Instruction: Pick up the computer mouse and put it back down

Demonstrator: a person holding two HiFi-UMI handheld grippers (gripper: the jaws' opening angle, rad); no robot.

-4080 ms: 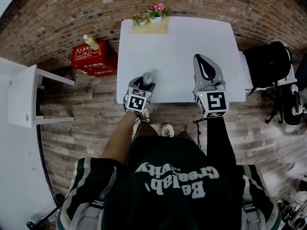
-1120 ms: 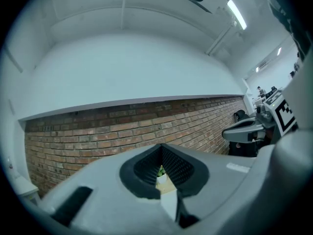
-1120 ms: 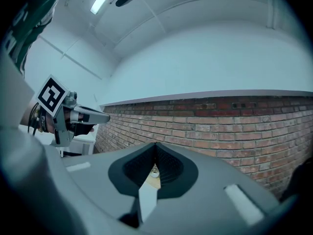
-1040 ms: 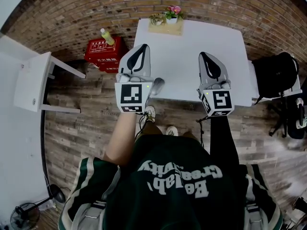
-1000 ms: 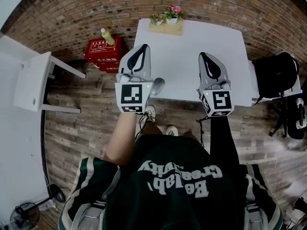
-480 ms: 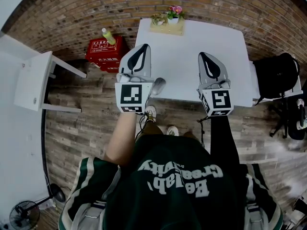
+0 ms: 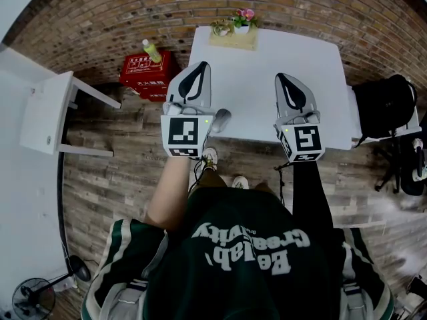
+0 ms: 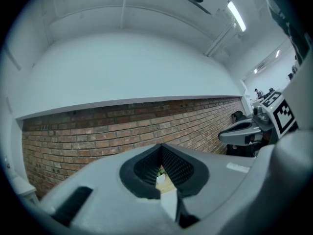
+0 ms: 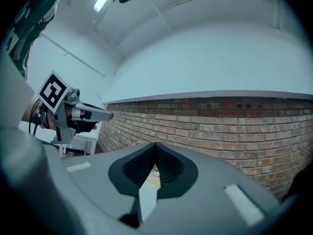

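**A:** Where's the computer mouse [image 7: 220, 119] sitting?

**B:** Flat on the white table [image 7: 267, 65], right at its near edge and toward the left corner. Nothing is touching it. The flower pot [image 7: 243, 17] is at the table's far edge, well clear.

**A:** And the grippers?

**B:** Both are held level above the table's near half. The left gripper [image 7: 200, 65] is over the left side and the right gripper [image 7: 281, 77] over the right. Each has its jaws pressed together tip to tip with nothing between them, and through the gap you only see brick wall and the far end of the table.

**A:** So the mouse is either already set down or not yet picked up?

**B:** I can't say which from here. If the pickup is next, I'd use the left gripper, since it's the closer one.

**A:** How would you do it well?

**B:** Spread the jaws wide first, then tip them down toward the table. Straddle the mouse across its narrow sides and close low on the body (the rounded top would likely slip). Lift straight up, because a sideways nudge could push it off that near edge. Put it down a little further onto the table.
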